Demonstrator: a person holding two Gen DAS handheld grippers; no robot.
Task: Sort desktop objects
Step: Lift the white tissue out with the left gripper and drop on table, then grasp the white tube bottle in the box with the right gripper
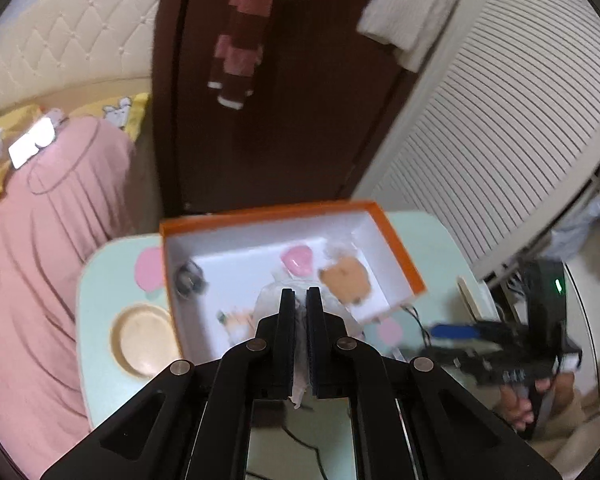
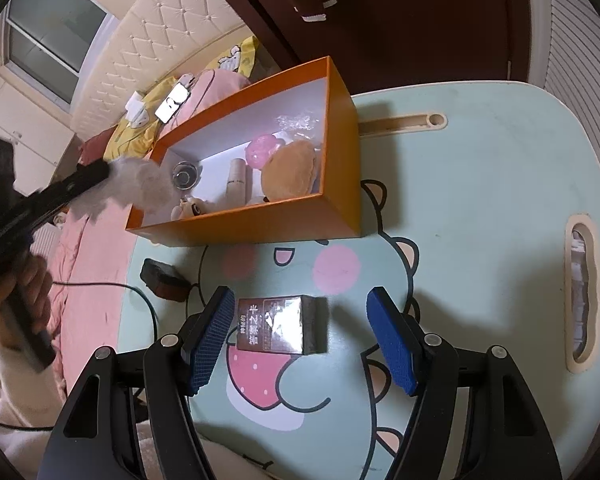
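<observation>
An orange box (image 1: 396,240) with a white inside sits on the mint table (image 2: 480,208); it also shows in the right wrist view (image 2: 340,184). Inside lie a pink item (image 2: 260,150), a tan plush (image 2: 290,170), a tube (image 2: 238,180) and a small glass (image 2: 186,174). My left gripper (image 1: 301,296) is shut on a crumpled clear plastic bag (image 1: 300,360) above the box's near edge; the bag shows blurred in the right wrist view (image 2: 140,184). My right gripper (image 2: 302,308) is open, its blue pads on either side of a brown card box (image 2: 282,324) lying on the table.
A black adapter with a cable (image 2: 162,280) lies on the table left of the card box. A round recess (image 1: 144,340) is in the table's left part. A pink-covered bed (image 1: 40,240) is beside the table, a dark door (image 1: 280,100) behind it.
</observation>
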